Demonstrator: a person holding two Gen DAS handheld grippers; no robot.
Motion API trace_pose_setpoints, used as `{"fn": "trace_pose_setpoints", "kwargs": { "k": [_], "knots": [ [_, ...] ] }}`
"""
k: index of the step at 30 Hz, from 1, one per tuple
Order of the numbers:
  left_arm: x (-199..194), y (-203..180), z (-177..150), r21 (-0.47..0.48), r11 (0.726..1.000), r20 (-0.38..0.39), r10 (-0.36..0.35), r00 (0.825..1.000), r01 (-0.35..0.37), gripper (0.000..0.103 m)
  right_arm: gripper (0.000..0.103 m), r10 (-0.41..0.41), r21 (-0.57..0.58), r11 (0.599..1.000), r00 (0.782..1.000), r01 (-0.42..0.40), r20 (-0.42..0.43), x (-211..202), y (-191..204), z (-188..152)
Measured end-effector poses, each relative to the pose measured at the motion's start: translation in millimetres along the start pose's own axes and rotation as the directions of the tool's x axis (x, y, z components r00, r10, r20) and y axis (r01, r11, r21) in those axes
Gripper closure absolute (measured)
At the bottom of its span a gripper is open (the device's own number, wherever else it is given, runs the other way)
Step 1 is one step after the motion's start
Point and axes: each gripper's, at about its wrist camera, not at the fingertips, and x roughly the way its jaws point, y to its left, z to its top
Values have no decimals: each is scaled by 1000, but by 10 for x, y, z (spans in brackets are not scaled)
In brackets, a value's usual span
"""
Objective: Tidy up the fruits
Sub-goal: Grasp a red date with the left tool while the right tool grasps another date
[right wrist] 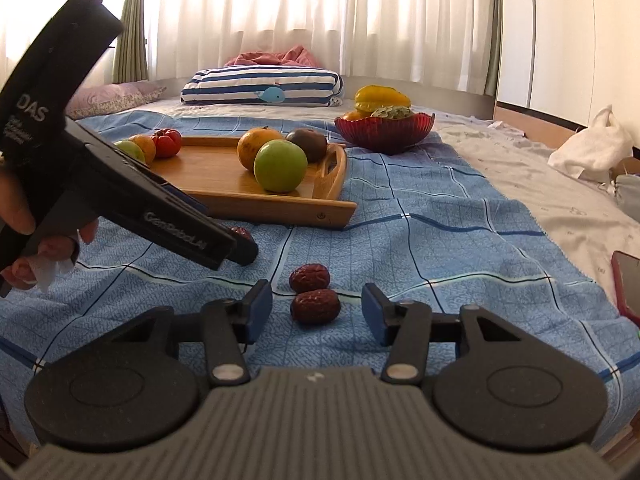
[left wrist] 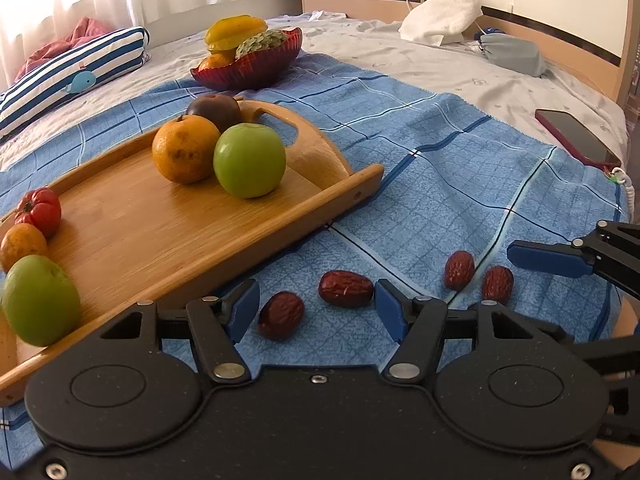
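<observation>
Four red dates on blue cloth on bed, near wooden tray [left wrist: 168, 248]. Left gripper [left wrist: 316, 310] half open, holds nothing; two dates between its pads: near date [left wrist: 281, 315], far date [left wrist: 346, 289], long side lying across. Right gripper [right wrist: 317, 312] half open, empty; front date [right wrist: 315, 306] just ahead between pads, back date [right wrist: 309, 277] behind it.
</observation>
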Motion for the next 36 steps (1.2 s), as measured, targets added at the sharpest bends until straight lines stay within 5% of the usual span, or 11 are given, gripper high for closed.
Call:
{"fn": "trace_pose_setpoints", "kwargs": {
  "k": [8,16,25,30,36],
  "knots": [
    [-136,73,-30,-8,1000,14,20,1000,-20,48,50,2,-9,1000,1000,-2,-2,20,23,-17],
    [-240,147,-89,-104,994,9,18,1000,-17,73,63,-39,-5,999,999,39,36,-10,27,-5],
    [-114,239,-100,-210,977,-18,22,1000,-26,73,71,-15,19,1000,1000,14,21,-13,25,9],
    [-23,238,-84,-231,973,-12,20,1000,-22,85,73,-1,19,1000,1000,1,12,-18,54,7],
    [-175,169,-62,-186,982,21,44,999,-39,85,74,-8,-9,1000,1000,9,29,-78,115,56]
  ]
}}
